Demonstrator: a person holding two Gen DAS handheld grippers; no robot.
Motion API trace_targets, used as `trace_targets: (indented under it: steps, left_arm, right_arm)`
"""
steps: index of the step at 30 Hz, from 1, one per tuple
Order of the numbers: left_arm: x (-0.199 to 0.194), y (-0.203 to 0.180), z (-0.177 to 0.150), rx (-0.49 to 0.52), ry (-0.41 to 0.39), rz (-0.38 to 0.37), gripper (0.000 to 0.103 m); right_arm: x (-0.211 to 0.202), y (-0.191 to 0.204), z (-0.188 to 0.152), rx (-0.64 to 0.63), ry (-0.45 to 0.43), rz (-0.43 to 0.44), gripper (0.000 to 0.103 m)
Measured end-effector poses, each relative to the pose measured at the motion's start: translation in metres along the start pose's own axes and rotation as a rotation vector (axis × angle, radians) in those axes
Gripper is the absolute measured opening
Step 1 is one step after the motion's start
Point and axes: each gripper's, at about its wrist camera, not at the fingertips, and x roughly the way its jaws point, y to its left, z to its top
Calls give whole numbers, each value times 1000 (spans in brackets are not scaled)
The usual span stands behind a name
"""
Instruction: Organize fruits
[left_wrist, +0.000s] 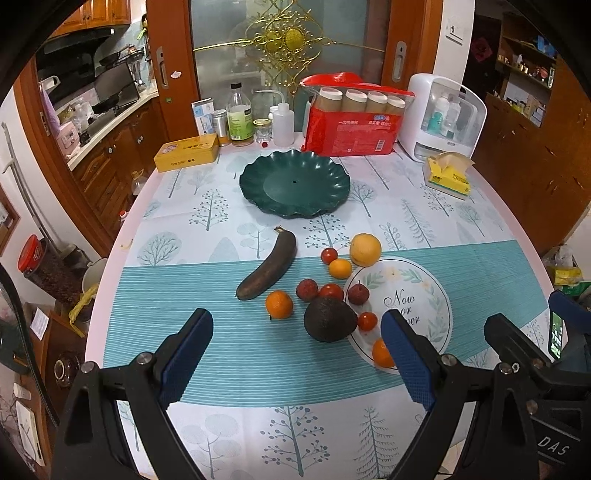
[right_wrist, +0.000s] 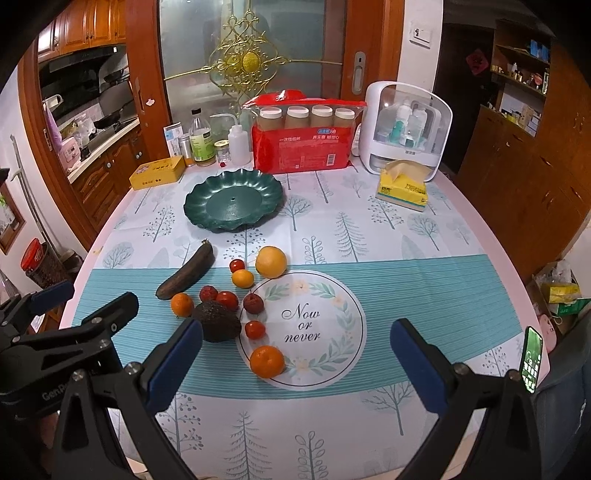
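A dark green scalloped plate (left_wrist: 294, 183) stands empty at the back of the table; it also shows in the right wrist view (right_wrist: 233, 199). Fruit lies loose on the teal mat: a blackened banana (left_wrist: 269, 268), a dark avocado (left_wrist: 330, 319), a yellow orange (left_wrist: 365, 250), small tangerines (left_wrist: 279, 304), cherry tomatoes (left_wrist: 331, 292) and red lychees (left_wrist: 307, 290). One tangerine (right_wrist: 267, 361) lies nearest the right gripper. My left gripper (left_wrist: 297, 356) is open and empty in front of the avocado. My right gripper (right_wrist: 297, 363) is open and empty above the round print.
A yellow tin (left_wrist: 186, 153), bottles and jars (left_wrist: 240, 118), a red pack of cups (left_wrist: 351, 118), a white cabinet box (left_wrist: 445, 116) and a yellow tissue pack (left_wrist: 447, 172) line the table's back. A phone (right_wrist: 531, 363) sits at the right.
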Motion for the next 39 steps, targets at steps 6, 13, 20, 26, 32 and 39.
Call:
trace_targets:
  steps: [6,13,20,26,32,39]
  left_arm:
    - [5,-3,0,-13,10,-14,92]
    - [18,-3,3,-37,33,8,92]
    - [48,6,7,-94,101,10,92]
    - [73,24,9,-78,146,42,92]
    - [103,34,0,-49,225,2,92]
    - [143,21,-11,-78,337,-113,92]
  right_arm:
    - [-1,-1,0,-13,5,0,102]
    - [17,-3,4,-52,44,21,97]
    - [59,-4,6,-89,155,96,92]
    - [103,-12,2,-99,271,200,83]
    - [133,1,-17,-238,321,239,77]
    - [169,13,-43,-317,437,308,66]
